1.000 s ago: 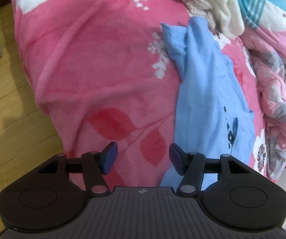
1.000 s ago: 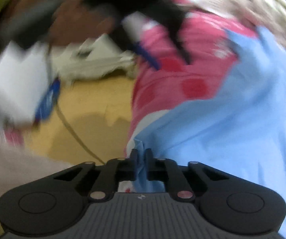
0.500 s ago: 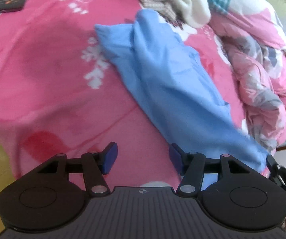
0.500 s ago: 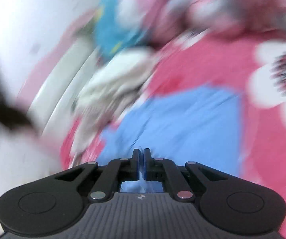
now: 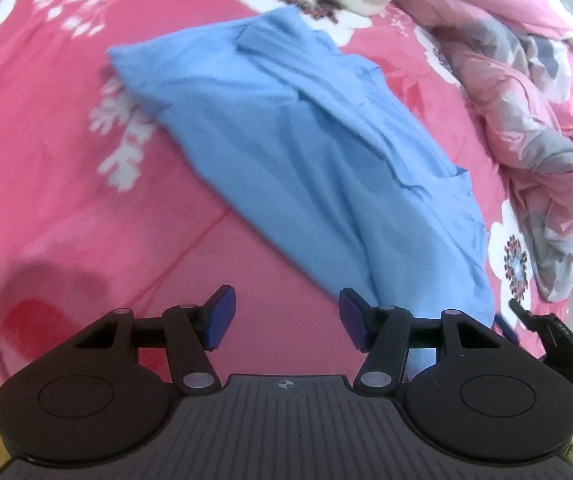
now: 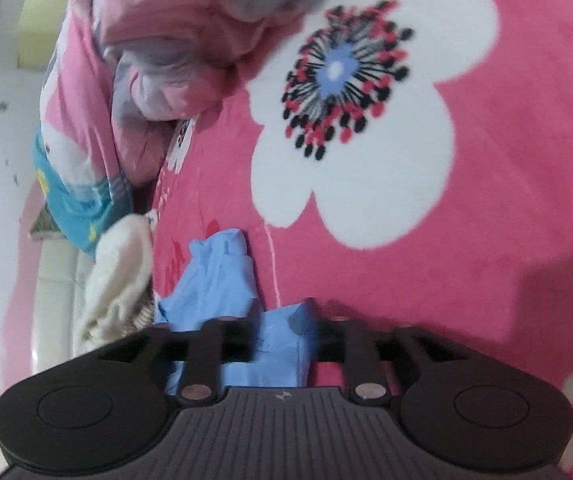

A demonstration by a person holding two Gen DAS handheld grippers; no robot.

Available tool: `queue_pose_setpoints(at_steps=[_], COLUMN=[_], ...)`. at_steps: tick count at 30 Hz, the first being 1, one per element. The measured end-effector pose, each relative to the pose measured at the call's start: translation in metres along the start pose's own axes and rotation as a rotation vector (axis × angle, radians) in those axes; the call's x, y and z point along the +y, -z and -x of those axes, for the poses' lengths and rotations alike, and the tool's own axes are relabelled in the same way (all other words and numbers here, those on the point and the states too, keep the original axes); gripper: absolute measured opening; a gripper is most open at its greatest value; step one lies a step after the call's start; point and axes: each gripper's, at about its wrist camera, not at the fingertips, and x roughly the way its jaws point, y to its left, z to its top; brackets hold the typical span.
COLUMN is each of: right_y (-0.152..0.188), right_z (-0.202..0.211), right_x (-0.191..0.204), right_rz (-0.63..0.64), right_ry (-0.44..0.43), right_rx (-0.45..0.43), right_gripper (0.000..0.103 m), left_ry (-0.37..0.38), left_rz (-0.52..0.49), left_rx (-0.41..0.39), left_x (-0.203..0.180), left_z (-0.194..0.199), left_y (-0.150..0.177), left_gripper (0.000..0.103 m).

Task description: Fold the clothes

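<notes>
Since a second ago my left tool has swung over the bed, and its jaws gape empty just short of the blue shirt lying rumpled across the pink cover. Blur hides my right tool somewhat, but it seems parted, with the shirt's corner bunched between its fingers

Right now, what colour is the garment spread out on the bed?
Plain light blue garment, lying on a pink floral bedspread; the left wrist view shows it best.
</notes>
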Motion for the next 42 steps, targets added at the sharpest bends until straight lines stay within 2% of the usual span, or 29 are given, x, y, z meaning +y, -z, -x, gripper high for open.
queue_pose_setpoints(at_steps=[1,7,10,12,13,14,17,20,25,29,35,37,41,42], right_y=[0.000,0.000,-0.001,0.002,0.004,0.004,0.004,-0.001,-0.005,-0.003,0.005,0.007,0.011,0.012], right_z=[-0.002,-0.013,-0.023,-0.029,-0.031,-0.030,-0.017,-0.002,-0.021,-0.032,-0.040,-0.041,-0.046,-0.047], right_x=[0.002,0.019,0.035,0.050,0.056,0.063,0.082,0.100,0.087,0.085,0.108,0.114,0.121,0.122], right_rz=[0.010,0.119,0.228,0.341,0.392,0.425,0.490,0.486,0.384,0.303,0.312,0.318,0.327,0.328], right_ry=[0.006,0.063,0.084,0.116,0.133,0.145,0.166,0.174,0.283,0.331,0.395,0.403,0.409,0.408], right_rx=[0.005,0.090,0.126,0.135,0.135,0.119,0.025,-0.089,-0.115,-0.142,-0.167,-0.173,-0.187,-0.190], right_gripper=[0.050,0.050,0.050,0.036,0.010,0.006,0.005,0.005,0.006,0.006,0.006,0.006,0.006,0.006], left_ry=[-0.002,-0.001,-0.008,-0.017,-0.022,-0.027,-0.042,-0.048,-0.072,-0.022,0.073,0.085,0.098,0.108], left_rz=[-0.011,-0.097,-0.141,-0.168,-0.181,-0.196,-0.247,-0.283,-0.325,-0.246,-0.136,-0.211,-0.420,-0.450], left_rx=[-0.006,-0.046,-0.062,-0.072,-0.077,-0.082,-0.107,-0.123,-0.111,-0.052,0.024,0.031,0.052,0.062], left_x=[-0.004,-0.029,-0.038,-0.040,-0.041,-0.042,-0.041,-0.033,-0.009,0.017,0.040,0.034,0.016,0.014], left_z=[-0.001,-0.009,-0.018,-0.027,-0.031,-0.036,-0.042,-0.042,-0.045,-0.053,-0.072,-0.076,-0.081,-0.082], left_y=[-0.002,-0.020,-0.028,-0.034,-0.037,-0.040,-0.053,-0.073,-0.114,-0.155,-0.204,-0.207,-0.201,-0.200], left_gripper=[0.057,0.057,0.057,0.057,0.057,0.057,0.057,0.057,0.057,0.057,0.057,0.057,0.053,0.048])
